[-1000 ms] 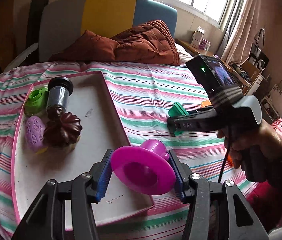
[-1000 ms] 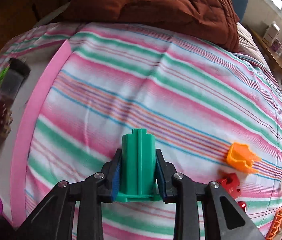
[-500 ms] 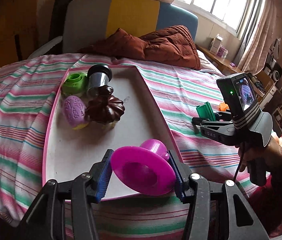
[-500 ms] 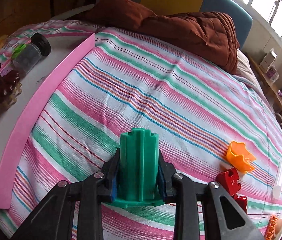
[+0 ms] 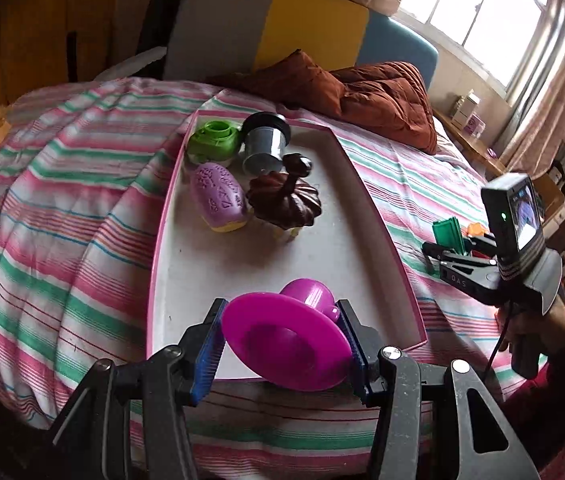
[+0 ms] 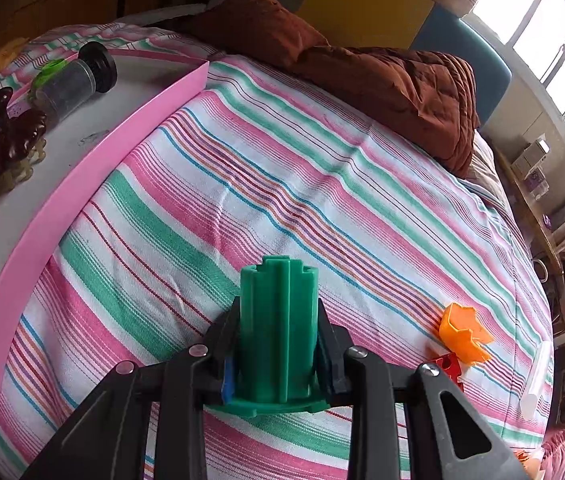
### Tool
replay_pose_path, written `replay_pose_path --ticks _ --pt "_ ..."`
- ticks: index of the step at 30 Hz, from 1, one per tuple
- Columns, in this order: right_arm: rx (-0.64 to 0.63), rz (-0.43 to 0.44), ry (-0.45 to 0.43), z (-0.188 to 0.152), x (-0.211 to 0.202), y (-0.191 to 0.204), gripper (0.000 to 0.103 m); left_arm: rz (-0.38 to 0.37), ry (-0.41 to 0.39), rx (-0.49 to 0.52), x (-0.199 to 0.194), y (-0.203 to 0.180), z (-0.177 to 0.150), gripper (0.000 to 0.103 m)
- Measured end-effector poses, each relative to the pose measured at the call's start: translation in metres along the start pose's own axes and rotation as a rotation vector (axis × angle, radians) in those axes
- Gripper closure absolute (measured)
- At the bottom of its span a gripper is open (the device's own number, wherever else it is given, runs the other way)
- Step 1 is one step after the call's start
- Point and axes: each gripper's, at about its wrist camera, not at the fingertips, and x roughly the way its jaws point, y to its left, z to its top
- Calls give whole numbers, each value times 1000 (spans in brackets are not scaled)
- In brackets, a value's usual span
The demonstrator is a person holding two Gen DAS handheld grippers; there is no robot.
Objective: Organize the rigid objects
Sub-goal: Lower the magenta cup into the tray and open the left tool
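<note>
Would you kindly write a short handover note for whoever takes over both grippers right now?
Left gripper: shut on the magenta funnel-shaped piece, over the near end of the pink-rimmed tray.
Right gripper: shut on the green ribbed block, over the striped bedspread beside the tray.
Done: green ring-shaped piece, grey cup, purple oval and brown fluted piece sit in the tray.
Left: place both held pieces; the orange piece and red piece remain on the bedspread.
</note>
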Motion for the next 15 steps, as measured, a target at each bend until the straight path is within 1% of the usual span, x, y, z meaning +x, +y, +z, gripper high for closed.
replay_pose_path --ticks 3,8,10,12,15 --pt "0 1 -1 -4 -5 4 73 -37 12 -49 3 6 7 50" --pt "0 2 -4 -4 -6 4 73 -82 -17 -49 6 -6 34 50" --pt "1 4 -4 -3 -6 4 73 -109 -35 -35 6 -16 47 50" --pt "2 5 -4 -3 -6 4 73 -116 -60 -2 9 -29 59 50" --pt "4 7 -4 -3 -6 4 73 -125 -55 14 23 -40 80 50"
